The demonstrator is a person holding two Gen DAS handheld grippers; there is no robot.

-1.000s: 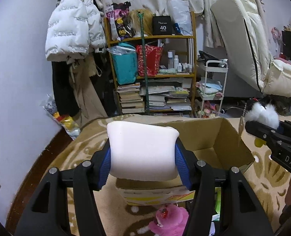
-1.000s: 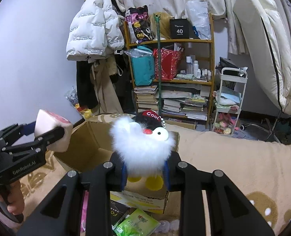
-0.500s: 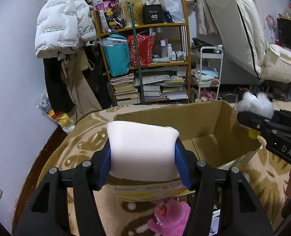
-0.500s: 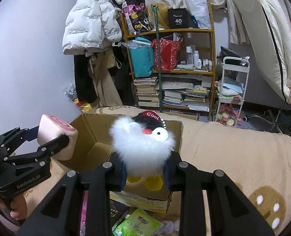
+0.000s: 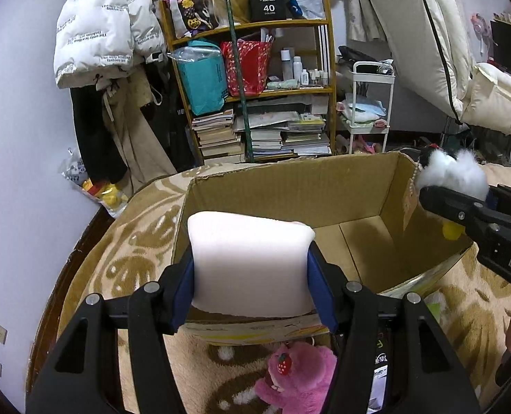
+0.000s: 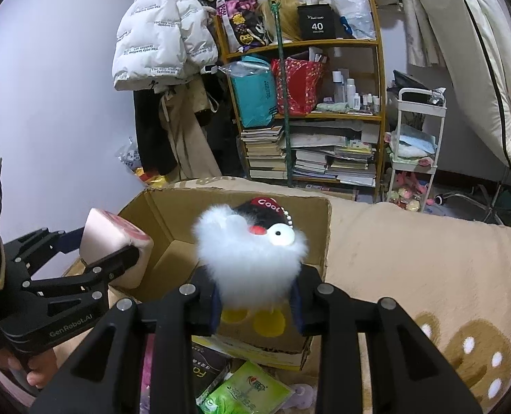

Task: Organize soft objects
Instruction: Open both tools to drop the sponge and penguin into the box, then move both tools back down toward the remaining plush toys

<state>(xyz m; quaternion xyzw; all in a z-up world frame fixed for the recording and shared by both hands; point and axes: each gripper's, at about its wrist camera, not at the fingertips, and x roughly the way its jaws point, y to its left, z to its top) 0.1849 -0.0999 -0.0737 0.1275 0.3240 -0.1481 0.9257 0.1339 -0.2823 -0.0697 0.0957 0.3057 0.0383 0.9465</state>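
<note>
My left gripper (image 5: 250,269) is clamped on a white foam block (image 5: 250,258) with a pink-patterned end face (image 6: 131,233), blue pads pressing both sides, held over the near-left rim of the open cardboard box (image 5: 290,203). My right gripper (image 6: 255,296) has the fluffy white penguin plush (image 6: 252,252) between its fingers, red "Cool" cap up, yellow feet hanging below; the jaws are opening, but the pads still touch the fur on both sides. The plush sits over the box's near-right edge. What shows of the box floor is bare. The box stands on a beige blanket with brown pattern (image 5: 131,241). In front of the box, near me: a pink strawberry plush (image 5: 297,376), a green packet (image 6: 248,390). Background: a bookshelf (image 5: 255,86) with stacked books, a white puffer jacket (image 5: 100,31) hanging left, a white trolley (image 5: 369,110) right.
</note>
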